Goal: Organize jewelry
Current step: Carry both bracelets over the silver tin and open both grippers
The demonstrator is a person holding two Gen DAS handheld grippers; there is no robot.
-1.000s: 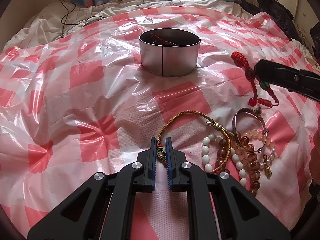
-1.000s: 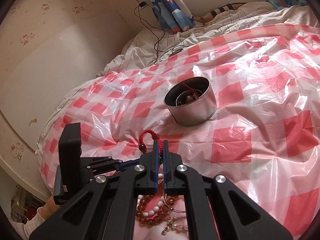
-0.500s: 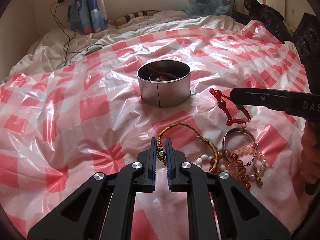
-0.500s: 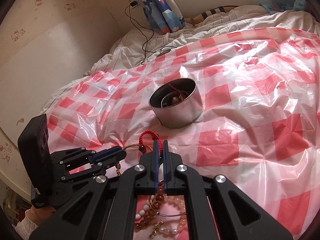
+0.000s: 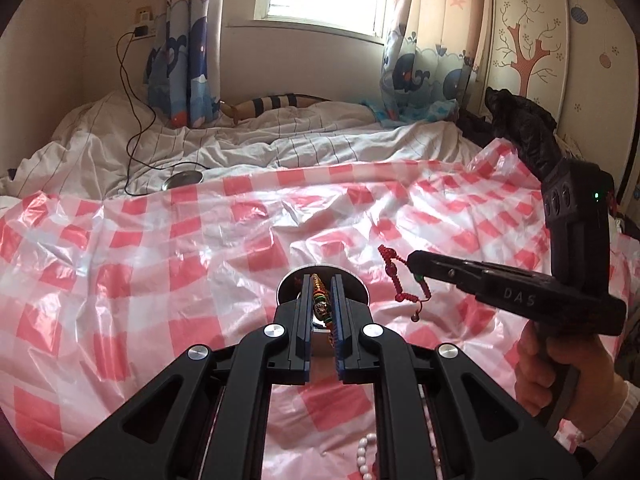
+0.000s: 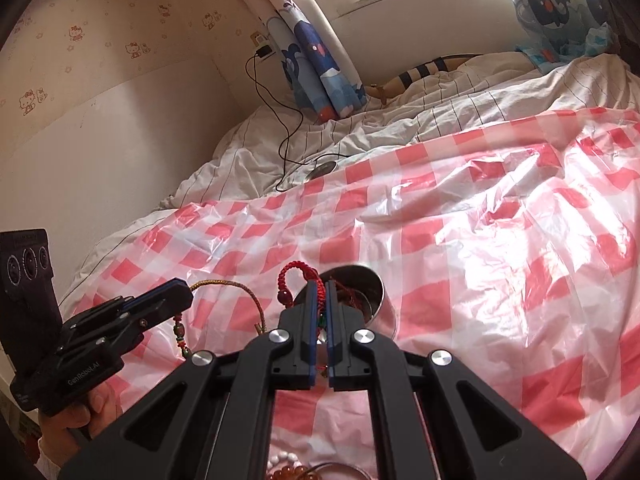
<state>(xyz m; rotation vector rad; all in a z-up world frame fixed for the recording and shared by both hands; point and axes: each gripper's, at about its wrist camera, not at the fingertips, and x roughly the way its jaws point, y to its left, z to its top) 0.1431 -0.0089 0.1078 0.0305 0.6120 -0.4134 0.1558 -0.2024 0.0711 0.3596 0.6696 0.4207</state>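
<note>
My left gripper (image 5: 321, 280) is shut on a gold cord bracelet (image 5: 320, 300) with coloured beads and holds it in the air just before the round metal tin (image 5: 356, 286). The bracelet also hangs from that gripper in the right wrist view (image 6: 236, 292). My right gripper (image 6: 319, 282) is shut on a red knotted cord bracelet (image 6: 294, 274) and holds it above the tin (image 6: 370, 284), which has red cord inside. The red bracelet (image 5: 394, 276) dangles from the right gripper's tip in the left wrist view.
A red-and-white checked plastic sheet (image 5: 180, 272) covers the bed. White beads (image 5: 366, 454) and amber beads (image 6: 292, 472) lie on it near the bottom edges. A charger cable (image 5: 136, 128) and a small disc (image 5: 182, 180) lie on the white bedding behind.
Both grippers have risen off the sheet with their bracelets and moved toward the tin. The jewellery pile has dropped out below both views.
</note>
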